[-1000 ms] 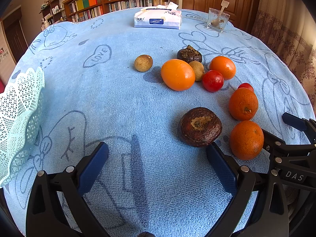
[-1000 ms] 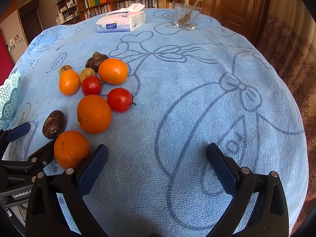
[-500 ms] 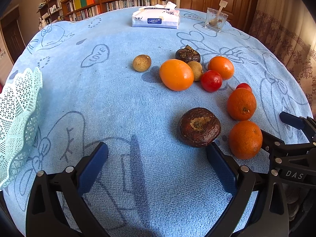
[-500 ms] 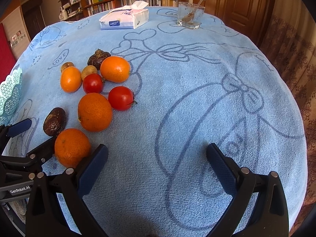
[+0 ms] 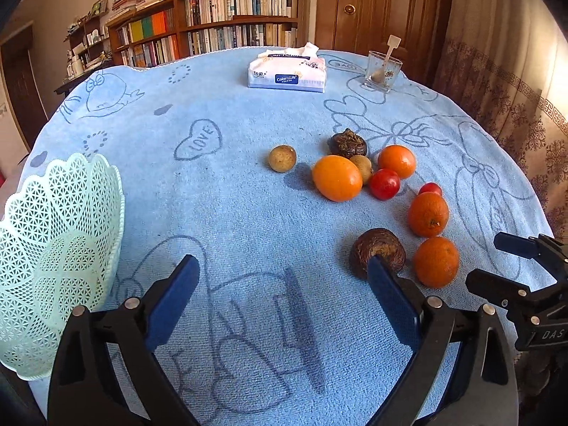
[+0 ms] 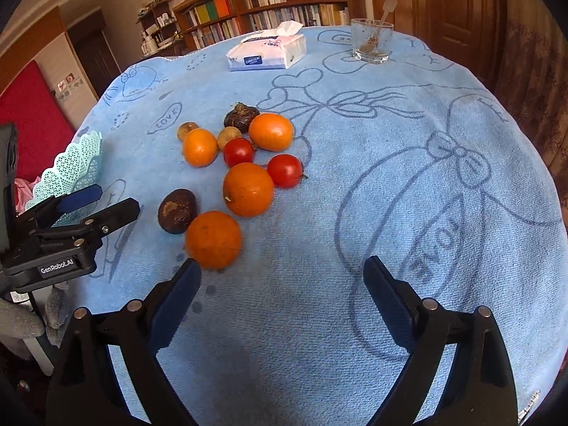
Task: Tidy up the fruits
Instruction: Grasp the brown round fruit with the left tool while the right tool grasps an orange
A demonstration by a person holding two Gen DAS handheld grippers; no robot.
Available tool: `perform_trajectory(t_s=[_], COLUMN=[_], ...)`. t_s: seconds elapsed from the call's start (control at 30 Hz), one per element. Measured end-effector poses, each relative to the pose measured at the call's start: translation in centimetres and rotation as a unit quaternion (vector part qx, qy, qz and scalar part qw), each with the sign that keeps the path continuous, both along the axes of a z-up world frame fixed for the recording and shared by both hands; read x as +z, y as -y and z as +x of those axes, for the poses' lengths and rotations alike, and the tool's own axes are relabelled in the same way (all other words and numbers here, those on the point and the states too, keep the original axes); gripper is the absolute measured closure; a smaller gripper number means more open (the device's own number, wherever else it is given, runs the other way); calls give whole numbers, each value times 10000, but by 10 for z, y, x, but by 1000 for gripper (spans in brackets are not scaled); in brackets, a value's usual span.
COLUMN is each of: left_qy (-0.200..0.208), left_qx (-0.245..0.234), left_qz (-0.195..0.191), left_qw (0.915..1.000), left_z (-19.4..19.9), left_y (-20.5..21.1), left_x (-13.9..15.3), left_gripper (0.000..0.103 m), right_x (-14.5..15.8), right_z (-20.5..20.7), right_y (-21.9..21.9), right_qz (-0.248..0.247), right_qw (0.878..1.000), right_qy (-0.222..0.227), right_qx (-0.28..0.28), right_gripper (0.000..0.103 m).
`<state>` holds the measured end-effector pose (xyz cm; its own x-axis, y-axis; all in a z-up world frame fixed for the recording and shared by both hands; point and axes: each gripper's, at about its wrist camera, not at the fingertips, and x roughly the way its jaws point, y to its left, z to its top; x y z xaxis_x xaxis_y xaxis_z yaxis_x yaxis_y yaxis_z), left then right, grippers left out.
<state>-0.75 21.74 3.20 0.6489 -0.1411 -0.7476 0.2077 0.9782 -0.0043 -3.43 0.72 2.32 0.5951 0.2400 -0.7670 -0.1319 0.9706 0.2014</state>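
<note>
- My left tongs [image 5: 280, 284], jaws wide, beside the dark fruit [image 5: 378, 252]
- My right tongs [image 6: 282, 284], jaws wide, beside the nearest orange [image 6: 213, 239]
- Mint basket [image 5: 53, 266] at worktop edge

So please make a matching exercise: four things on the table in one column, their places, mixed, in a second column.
Things:
1. basket
2. tissue pack
3. glass
4. dark wrinkled fruit

Places:
A. far edge, right of the tissues
B. beside the left gripper's right finger
C. table's left edge
D. far side, middle

Pairs: 1-C, 2-D, 3-A, 4-B
</note>
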Motion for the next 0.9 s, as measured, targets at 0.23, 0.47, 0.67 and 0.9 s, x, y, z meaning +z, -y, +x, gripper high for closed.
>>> perform_trajectory(t_s=[0.23,0.47,0.67,0.9], left_qy=[-122,-216,-385,-640], left_qx=[54,-122,-530,-825], left_qz=[29,54,-70,-230], left_qw=[9999,9997,9978,9943], left_z=[4,5,7,18], left_y=[-3,10,35,57], left_x=[-3,-4,-9,-21], left_gripper=[11,18,26,46], right_x=[-7,-6,2,2], right_z=[13,19,17,15], right_y=[-31,-32,0,20], right_qz=[205,153,289,362], right_qw=[9975,9973,9990,9993], right_qy=[-192,-67,60,88], right_qx=[648,712,327,-27], right_gripper=[52,63,63,63])
